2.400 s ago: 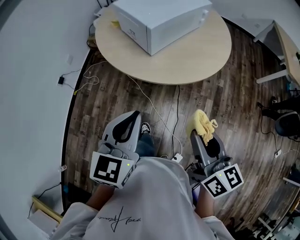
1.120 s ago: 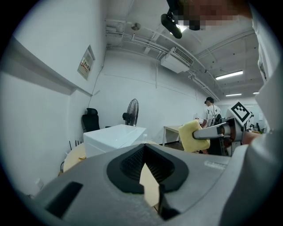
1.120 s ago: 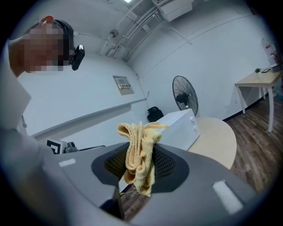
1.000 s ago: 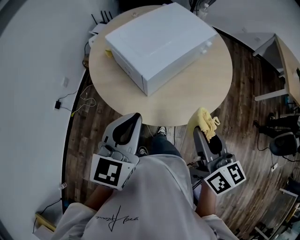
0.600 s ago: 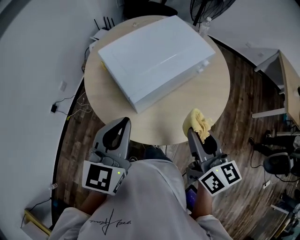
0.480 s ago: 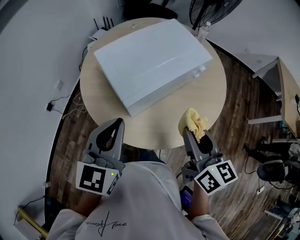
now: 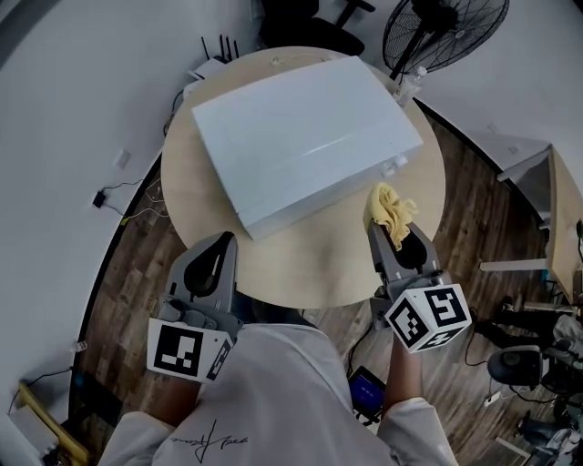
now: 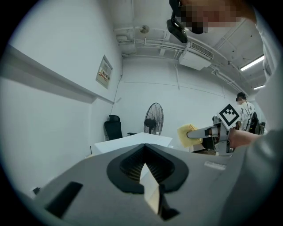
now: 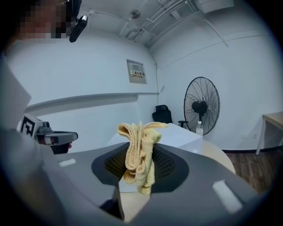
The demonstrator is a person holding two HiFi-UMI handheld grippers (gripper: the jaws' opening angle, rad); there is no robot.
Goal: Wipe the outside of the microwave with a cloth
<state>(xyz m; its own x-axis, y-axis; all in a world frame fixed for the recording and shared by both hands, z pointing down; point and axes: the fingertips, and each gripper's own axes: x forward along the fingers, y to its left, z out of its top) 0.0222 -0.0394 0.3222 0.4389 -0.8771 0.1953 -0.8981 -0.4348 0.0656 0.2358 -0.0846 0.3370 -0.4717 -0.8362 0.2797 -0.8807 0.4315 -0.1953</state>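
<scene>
The white microwave (image 7: 301,136) lies on a round wooden table (image 7: 301,264), its front face toward me. My right gripper (image 7: 379,227) is shut on a bunched yellow cloth (image 7: 390,207), held over the table just short of the microwave's near right corner and its knobs. In the right gripper view the cloth (image 9: 139,154) hangs between the jaws, with the microwave (image 9: 177,134) behind it. My left gripper (image 7: 221,239) is shut and holds nothing, hovering at the table's near left edge. In the left gripper view the microwave (image 8: 132,140) is ahead and the cloth (image 8: 186,135) shows at right.
A black standing fan (image 7: 446,32) and a bottle (image 7: 412,84) stand beyond the table at back right. An office chair (image 7: 305,18) is behind the table. Cables (image 7: 127,196) run along the white wall on the left. A desk edge (image 7: 556,218) is at far right.
I have walked up to the table, so the microwave is now close. The right gripper with the cloth moved forward over the table toward the microwave's near right corner.
</scene>
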